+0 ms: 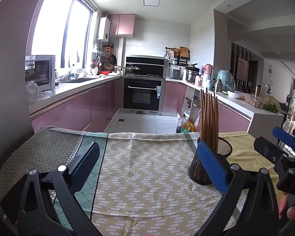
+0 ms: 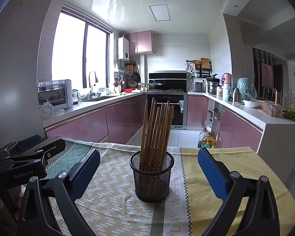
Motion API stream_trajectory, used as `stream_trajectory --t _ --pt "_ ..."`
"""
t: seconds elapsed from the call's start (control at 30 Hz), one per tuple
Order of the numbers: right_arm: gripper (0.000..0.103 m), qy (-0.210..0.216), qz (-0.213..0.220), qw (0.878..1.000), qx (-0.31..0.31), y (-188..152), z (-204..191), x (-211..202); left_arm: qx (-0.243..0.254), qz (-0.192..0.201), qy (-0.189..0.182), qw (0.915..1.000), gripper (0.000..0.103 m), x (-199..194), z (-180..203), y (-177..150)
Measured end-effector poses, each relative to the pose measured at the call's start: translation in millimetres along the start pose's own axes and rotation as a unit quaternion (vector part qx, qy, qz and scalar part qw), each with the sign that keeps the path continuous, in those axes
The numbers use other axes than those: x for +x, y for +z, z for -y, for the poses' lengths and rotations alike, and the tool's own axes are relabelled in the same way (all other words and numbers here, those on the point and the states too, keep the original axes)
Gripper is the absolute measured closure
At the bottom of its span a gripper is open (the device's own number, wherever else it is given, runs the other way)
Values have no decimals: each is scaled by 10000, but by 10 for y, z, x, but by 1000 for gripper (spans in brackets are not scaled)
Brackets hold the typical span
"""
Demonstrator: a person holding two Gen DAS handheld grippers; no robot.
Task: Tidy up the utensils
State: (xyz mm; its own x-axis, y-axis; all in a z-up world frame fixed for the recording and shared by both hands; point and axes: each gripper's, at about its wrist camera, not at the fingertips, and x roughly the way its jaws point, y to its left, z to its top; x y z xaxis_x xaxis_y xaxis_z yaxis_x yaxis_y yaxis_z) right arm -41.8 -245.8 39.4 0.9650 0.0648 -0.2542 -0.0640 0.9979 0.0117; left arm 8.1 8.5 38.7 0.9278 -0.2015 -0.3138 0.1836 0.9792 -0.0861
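Chopsticks [image 2: 156, 129] upright in mesh cup [image 2: 151, 177]

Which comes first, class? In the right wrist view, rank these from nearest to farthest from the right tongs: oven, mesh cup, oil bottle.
1. Mesh cup: on the cloth, straight ahead of the open right tongs.
2. Oil bottle: on the floor, past the table's far edge, right.
3. Oven: far end of the kitchen, centre.

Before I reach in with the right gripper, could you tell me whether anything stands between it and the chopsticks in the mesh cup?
Nothing visible does. The right gripper is open, and the mesh cup with the chopsticks stands straight ahead between its fingers, with only tablecloth before it. The left gripper is off to the side.
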Motion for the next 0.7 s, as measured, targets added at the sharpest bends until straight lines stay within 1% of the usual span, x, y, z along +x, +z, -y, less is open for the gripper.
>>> stream_trajectory --t 0.7 --pt "7 -26 33 10000 -32 13 -58 -40 5 16 31 10000 5 -24 12 1"
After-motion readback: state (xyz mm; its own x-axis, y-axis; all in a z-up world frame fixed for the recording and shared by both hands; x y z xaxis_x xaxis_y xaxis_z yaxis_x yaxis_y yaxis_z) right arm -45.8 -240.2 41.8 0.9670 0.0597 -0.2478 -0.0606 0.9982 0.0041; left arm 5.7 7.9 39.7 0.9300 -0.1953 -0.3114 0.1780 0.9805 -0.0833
